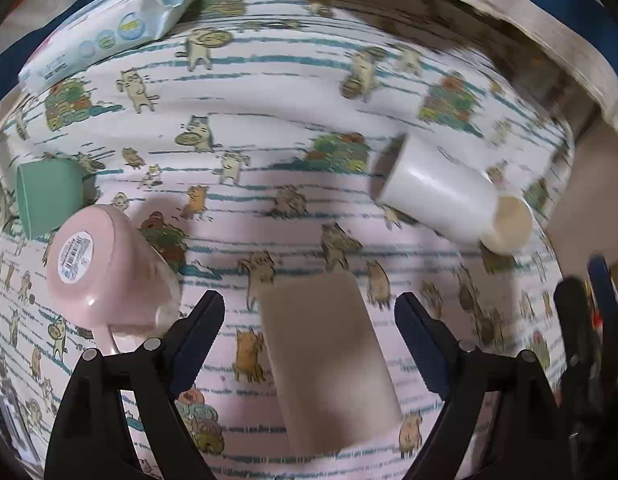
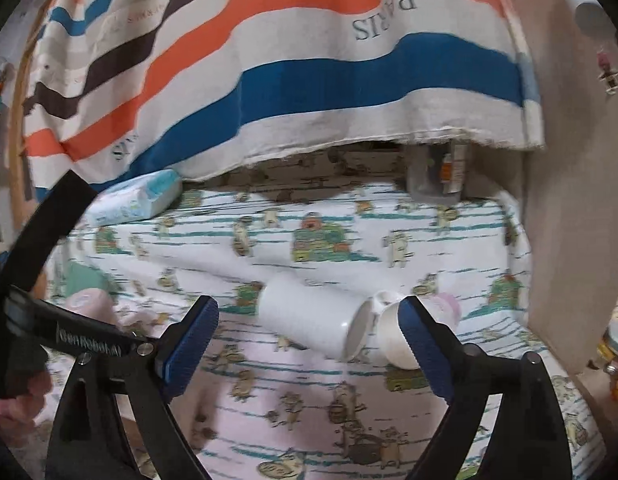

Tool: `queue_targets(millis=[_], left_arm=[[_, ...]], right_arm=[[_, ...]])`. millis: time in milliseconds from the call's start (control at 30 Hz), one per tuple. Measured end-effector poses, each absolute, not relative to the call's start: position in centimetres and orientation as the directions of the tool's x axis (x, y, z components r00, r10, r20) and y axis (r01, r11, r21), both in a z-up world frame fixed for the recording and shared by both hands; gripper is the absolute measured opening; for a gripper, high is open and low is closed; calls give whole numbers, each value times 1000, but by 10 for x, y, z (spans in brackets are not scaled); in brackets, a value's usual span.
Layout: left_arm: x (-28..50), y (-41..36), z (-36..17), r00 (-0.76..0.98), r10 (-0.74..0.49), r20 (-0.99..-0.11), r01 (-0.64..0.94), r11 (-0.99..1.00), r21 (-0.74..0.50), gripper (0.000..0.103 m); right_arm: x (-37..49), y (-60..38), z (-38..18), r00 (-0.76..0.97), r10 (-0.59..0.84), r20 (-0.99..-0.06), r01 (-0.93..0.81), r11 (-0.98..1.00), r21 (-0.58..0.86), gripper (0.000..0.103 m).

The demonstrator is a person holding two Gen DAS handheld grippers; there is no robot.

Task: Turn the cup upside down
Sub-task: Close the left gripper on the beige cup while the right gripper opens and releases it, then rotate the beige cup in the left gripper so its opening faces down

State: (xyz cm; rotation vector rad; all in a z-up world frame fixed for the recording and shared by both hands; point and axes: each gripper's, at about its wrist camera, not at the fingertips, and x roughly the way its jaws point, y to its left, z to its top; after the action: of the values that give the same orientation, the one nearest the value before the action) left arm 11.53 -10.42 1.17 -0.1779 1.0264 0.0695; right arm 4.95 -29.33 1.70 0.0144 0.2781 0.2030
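2 grippers are mine: the left gripper (image 1: 309,316) and the right gripper (image 2: 309,320), both with jaws spread wide and holding nothing. The tall white cup (image 2: 313,326) (image 1: 437,188) is the landmark; it lies on its side on the cat-print cloth (image 1: 269,92). A small white cup (image 2: 397,340) touches its mouth. The pink cup (image 1: 109,268) sits upside down, well apart from it.

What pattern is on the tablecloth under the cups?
Tablecloth: white with teal streaks and cartoon cats; clearest in the left wrist view.
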Motion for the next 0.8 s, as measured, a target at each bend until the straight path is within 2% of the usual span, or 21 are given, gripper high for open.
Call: queue_targets(millis=[200,333,500,567,600,633,800], left_arm=[[131,-88,-7,442,18,-897,-288,950,-122,86],[133,-81,-15,414,-64,-908,-316,925,-209,86],[142,-85,-22,388,-87,-918,-328,917,-225,86],[148,-86,-29,362,-90,-928,-335,916,-219,81],[149,-87,-32,355,-90,-931,-339,915,-218,71],[149,-88,-34,346,-98,-933,-340,914,-222,69],[154,-94,-42,337,-45,-941,-340,926,-166,69]], right_arm=[[62,-293,4,937,158,-311,-153,987,41,92],[61,-289,2,950,111,-292,-114,993,7,93],[63,-287,-1,942,120,-312,-123,992,12,92],[64,-288,-1,944,104,-312,-107,994,8,93],[64,-289,-2,945,95,-311,-98,995,6,93],[65,-290,-1,945,93,-313,-95,995,9,93],[70,-292,-4,934,100,-343,-97,995,27,93]])
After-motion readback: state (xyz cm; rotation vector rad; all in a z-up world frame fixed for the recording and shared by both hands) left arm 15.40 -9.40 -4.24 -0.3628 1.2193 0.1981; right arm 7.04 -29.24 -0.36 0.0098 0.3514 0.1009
